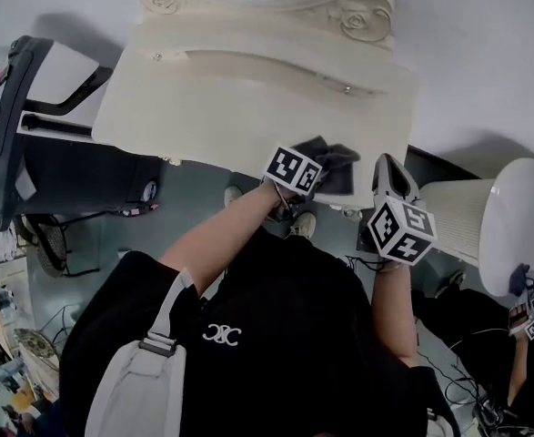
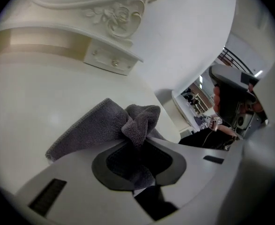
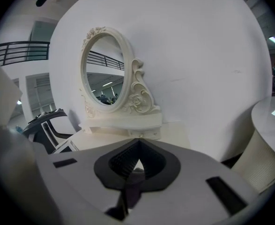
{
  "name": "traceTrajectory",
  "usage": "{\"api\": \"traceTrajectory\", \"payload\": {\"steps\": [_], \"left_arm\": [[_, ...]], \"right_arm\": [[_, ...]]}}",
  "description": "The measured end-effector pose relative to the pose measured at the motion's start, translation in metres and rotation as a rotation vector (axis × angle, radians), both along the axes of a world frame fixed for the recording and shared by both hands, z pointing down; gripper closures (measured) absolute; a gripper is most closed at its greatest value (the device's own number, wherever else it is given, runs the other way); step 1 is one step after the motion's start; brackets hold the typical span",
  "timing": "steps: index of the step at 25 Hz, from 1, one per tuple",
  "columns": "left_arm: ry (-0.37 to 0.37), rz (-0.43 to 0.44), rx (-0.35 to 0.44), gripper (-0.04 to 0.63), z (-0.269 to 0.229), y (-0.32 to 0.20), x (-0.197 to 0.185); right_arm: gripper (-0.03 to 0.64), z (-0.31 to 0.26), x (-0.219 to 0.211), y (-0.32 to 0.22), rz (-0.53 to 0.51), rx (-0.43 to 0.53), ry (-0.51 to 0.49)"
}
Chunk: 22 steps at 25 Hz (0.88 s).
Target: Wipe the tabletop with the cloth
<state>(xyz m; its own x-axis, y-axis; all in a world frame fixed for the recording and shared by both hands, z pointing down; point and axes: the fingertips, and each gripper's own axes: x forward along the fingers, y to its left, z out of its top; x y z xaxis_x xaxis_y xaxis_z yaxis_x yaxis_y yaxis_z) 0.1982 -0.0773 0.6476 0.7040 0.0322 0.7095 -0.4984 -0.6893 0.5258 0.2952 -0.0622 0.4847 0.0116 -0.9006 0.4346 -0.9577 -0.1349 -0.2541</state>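
Cloth: grey towelling cloth (image 2: 110,123), bunched into a knot at the tongs, with one hemmed flap spread flat on the table to the left in the left gripper view. In the head view it shows as a dark bundle (image 1: 333,166) at the table's near edge, toward the right corner.
Left tongs: left tongs (image 2: 138,146) closed onto the cloth, with a fold pinched between the pads and loose ends hanging below them. The marker cube sits just left of the cloth in the head view.
Right tongs: right tongs (image 3: 137,148) with the ribbed pads brought together at the tips and nothing held between them. In the head view they are held just right of the cloth, off the table's near right corner and not touching the cloth.
Table: cream dressing table (image 1: 239,107), its top bare and glossy around the cloth.
Drawer: small raised drawer (image 2: 110,60) with a knob, at the far side of the table.
Mirror: oval mirror (image 3: 104,71) in a carved scroll frame, upright at the far edge against a white wall.
Round stand: white ribbed round stand (image 1: 512,217), right of the table.
Chair: black chair (image 1: 53,116), left of the table.
Person: black shirt, with a grey bag strap over the left shoulder.
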Motion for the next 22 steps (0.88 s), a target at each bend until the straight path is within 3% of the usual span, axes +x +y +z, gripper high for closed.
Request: {"api": "traceTrajectory", "payload": {"steps": [6, 9, 11, 15, 19, 22], "left_arm": [[-0.007, 0.269, 0.046, 0.529, 0.002, 0.043, 0.076], [-0.012, 0.352, 0.087, 0.529, 0.003, 0.053, 0.107], [-0.031, 0.331, 0.11, 0.529, 0.005, 0.05, 0.126], [-0.065, 0.207, 0.134, 0.529, 0.007, 0.036, 0.146], [-0.059, 0.152, 0.152, 0.529, 0.006, 0.022, 0.136], [-0.071, 0.061, 0.16, 0.529, 0.005, -0.009, 0.117]], "right_arm": [[0.612, 0.001, 0.054, 0.047, 0.191, -0.014, 0.008], [0.612, 0.003, 0.077, 0.074, 0.289, -0.02, 0.008], [0.612, 0.007, 0.091, 0.089, 0.339, -0.018, 0.002], [0.612, 0.011, 0.109, 0.099, 0.387, -0.011, -0.021], [0.612, 0.009, 0.104, 0.087, 0.36, -0.003, -0.03], [0.612, 0.009, 0.09, 0.071, 0.31, -0.015, -0.037]]}}
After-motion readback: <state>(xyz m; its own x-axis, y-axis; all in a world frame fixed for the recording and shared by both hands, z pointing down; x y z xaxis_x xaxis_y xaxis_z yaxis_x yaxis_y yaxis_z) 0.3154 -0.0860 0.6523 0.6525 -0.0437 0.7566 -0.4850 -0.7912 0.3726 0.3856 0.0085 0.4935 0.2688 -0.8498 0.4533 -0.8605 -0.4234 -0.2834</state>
